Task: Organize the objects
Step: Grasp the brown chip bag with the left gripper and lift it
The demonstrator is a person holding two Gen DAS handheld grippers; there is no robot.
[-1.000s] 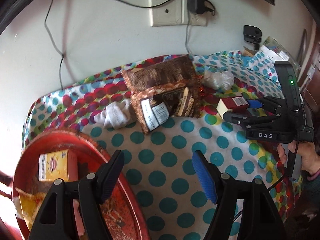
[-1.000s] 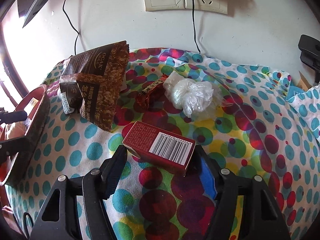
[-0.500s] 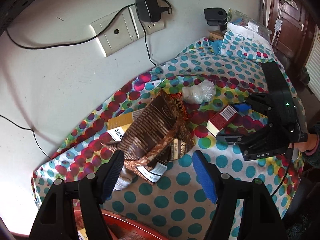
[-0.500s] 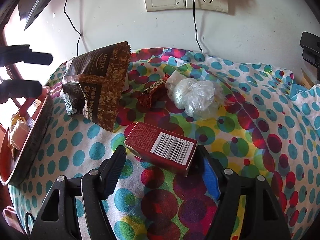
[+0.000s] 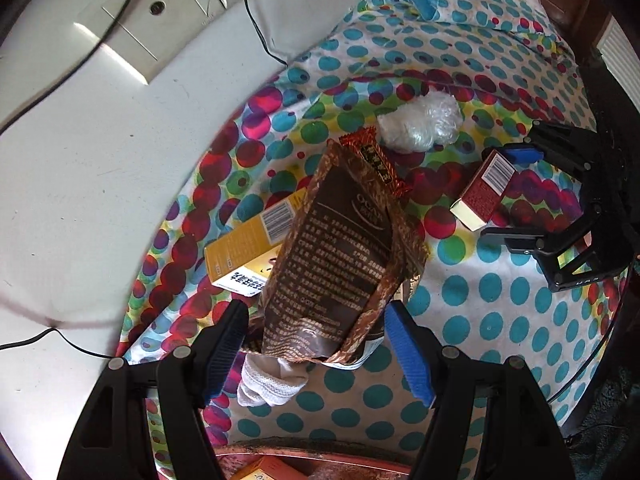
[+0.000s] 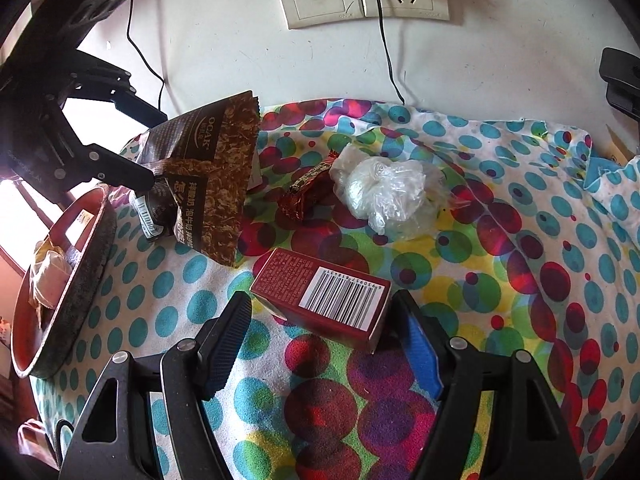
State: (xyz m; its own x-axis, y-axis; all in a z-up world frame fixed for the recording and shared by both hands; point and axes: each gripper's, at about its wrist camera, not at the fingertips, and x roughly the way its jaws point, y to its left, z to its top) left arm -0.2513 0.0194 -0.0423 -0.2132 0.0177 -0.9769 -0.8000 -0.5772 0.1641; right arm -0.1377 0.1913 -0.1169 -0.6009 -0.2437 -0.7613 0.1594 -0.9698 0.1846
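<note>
Between each gripper's spread jaws: brown bag (image 5: 336,264) left, red box (image 6: 324,294) right.

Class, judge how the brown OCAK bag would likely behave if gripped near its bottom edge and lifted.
The brown OCAK bag is creased film, so it would probably flex and sag. Its tall, leaning stance suggests it may tip. The glossy surface might slip between the left hand-held gripper pads.

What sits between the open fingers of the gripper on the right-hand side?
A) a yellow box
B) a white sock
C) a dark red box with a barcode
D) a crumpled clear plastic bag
C: the right gripper stands open around the dark red box, whose white barcode label faces up between the two fingers.
</note>
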